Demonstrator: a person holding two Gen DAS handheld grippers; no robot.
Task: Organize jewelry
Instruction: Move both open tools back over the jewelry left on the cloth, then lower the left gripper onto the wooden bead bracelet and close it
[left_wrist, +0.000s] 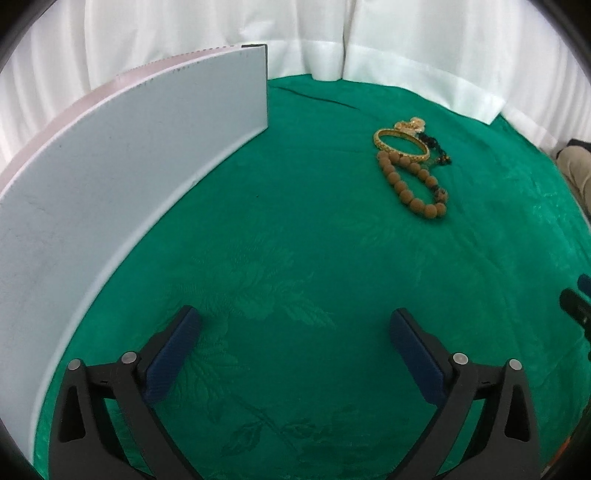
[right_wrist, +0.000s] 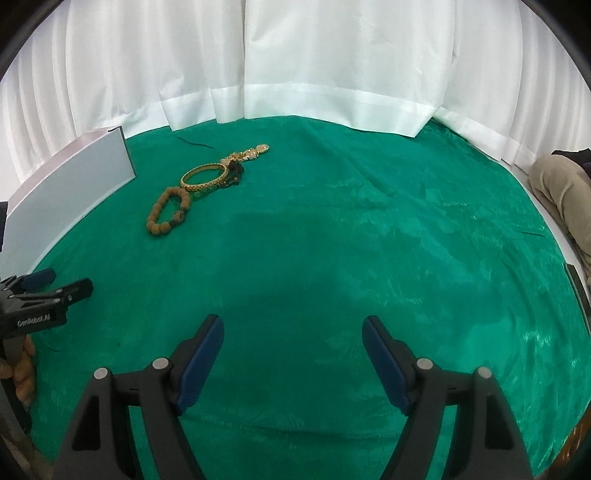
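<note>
Approach step: both grippers, left (left_wrist: 295, 332) and right (right_wrist: 293, 341), hover with jaws wide and empty. The jewelry (right_wrist: 201, 184) lies upper left on the tabletop (right_wrist: 369, 240), beside a box (right_wrist: 74, 177). Next comes reaching for one piece.

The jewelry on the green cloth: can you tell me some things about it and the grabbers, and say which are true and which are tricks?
1. The gold bangle lies flat on the green cloth. True.
2. The brown bead bracelet is held in the right gripper. False: it lies on the cloth, and nothing is between that gripper's jaws.
3. The left gripper is open with nothing in it. True.
4. The white box stands right of the jewelry. False: in both views it stands left of it.
5. The bead bracelet lies nearer the grippers than the bangle does. True.
</note>
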